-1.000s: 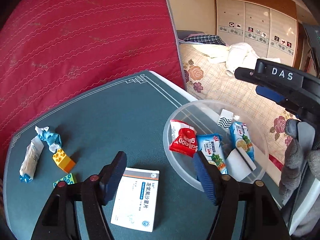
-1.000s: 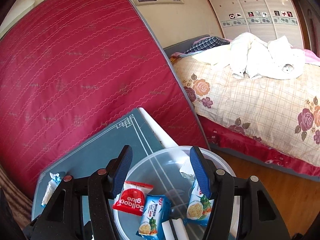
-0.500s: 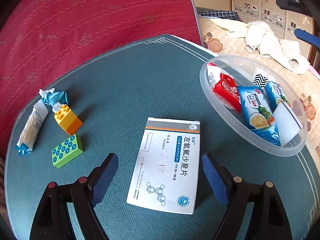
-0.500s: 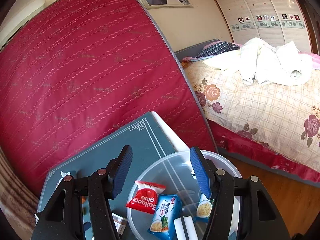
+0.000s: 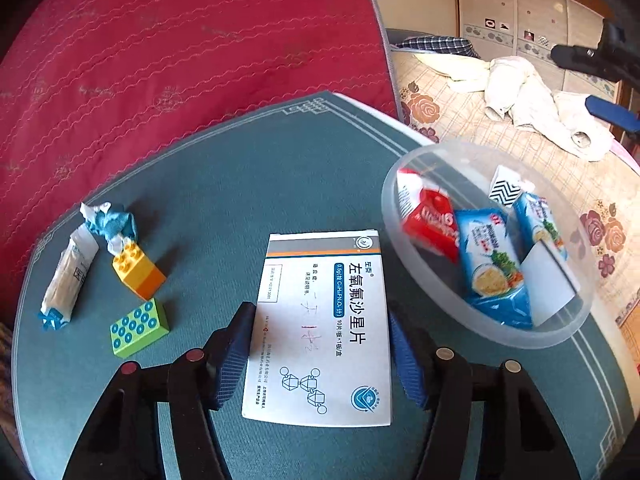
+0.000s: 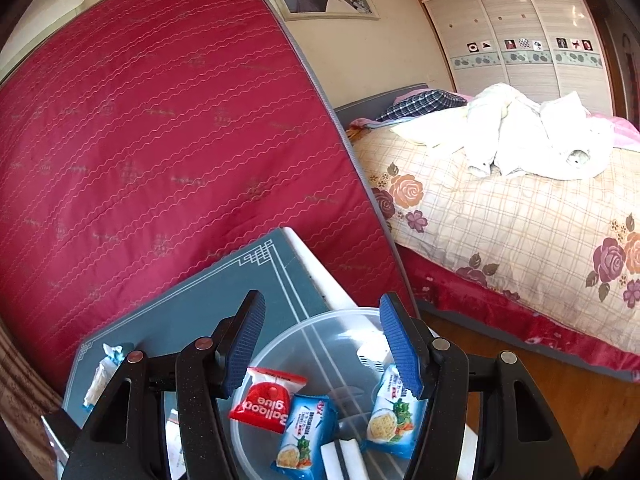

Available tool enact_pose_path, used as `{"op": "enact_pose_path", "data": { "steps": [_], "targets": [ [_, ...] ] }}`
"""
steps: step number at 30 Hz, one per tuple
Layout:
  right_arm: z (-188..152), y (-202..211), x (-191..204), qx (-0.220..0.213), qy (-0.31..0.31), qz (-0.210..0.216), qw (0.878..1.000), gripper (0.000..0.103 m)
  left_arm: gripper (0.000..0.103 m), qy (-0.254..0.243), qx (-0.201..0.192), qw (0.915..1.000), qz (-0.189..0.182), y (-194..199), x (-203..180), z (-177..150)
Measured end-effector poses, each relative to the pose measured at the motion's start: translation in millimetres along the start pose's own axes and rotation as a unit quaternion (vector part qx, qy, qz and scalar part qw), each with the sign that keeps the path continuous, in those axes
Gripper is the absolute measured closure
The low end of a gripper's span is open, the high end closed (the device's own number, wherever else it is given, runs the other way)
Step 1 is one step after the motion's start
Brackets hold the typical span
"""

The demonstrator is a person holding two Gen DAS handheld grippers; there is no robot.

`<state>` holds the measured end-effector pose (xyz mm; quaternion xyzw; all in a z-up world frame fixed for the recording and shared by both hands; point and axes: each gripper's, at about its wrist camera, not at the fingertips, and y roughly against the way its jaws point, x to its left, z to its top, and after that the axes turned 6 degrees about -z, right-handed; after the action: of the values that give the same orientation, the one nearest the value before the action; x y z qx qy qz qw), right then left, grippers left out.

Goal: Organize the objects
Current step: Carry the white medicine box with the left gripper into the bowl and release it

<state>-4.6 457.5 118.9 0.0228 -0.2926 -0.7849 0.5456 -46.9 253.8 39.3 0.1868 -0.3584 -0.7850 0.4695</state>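
A white medicine box (image 5: 320, 328) lies flat on the teal table (image 5: 248, 184). My left gripper (image 5: 320, 356) is open, its blue pads on either side of the box's near half. A clear plastic bowl (image 5: 404, 236) at the right holds a red Balloon glue packet (image 5: 432, 220), two blue snack packets and a white eraser. My right gripper (image 6: 322, 340) is open and empty above the bowl (image 6: 280, 344). The red packet (image 6: 266, 400) shows below it.
At the table's left lie a yellow-orange brick (image 5: 136, 268), a green brick (image 5: 138, 326), a crumpled blue wrapper (image 5: 108, 222) and a white packet (image 5: 68, 280). A red mattress (image 5: 180, 48) leans behind the table. A bed (image 6: 520, 208) stands at the right.
My left gripper has moved forward and down over the medicine box, so its pads now flank the box. My right gripper has risen slightly above the bowl.
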Motion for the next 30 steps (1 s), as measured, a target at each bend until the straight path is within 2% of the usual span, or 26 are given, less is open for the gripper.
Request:
{"op": "enact_pose_path", "data": {
  "steps": [4,9,12,13,15,24,30],
  "targets": [
    [3,1,-5,-0.001,-0.005,-0.002,1.0,0.042,0.036,-0.026,-0.021,0.9992,-0.021,6,-22,22],
    [4,1,-8,-0.004,-0.007,-0.006,1.0,0.042,0.036,-0.057,-0.032,0.9962,-0.058,-5,-53,48],
    [6,2,-12,-0.008,-0.01,-0.012,1.0,0.042,0.033,-0.062,-0.042,0.9927,-0.094,-13,-68,62],
    [6,3,-13,-0.01,-0.012,-0.014,1.0,0.042,0.021,-0.062,-0.045,0.9926,-0.095,-15,-72,65],
    [8,3,-17,-0.011,-0.017,-0.016,1.0,0.042,0.01,-0.06,-0.055,0.9926,-0.09,-17,-75,68],
    [5,0,-14,-0.007,-0.017,-0.018,1.0,0.042,0.01,-0.029,-0.033,0.9968,-0.067,-20,-48,52],
    [1,5,-1,-0.01,-0.003,-0.008,1.0,0.042,0.004,-0.011,-0.034,0.9986,-0.038,-9,-27,39]
  ]
}}
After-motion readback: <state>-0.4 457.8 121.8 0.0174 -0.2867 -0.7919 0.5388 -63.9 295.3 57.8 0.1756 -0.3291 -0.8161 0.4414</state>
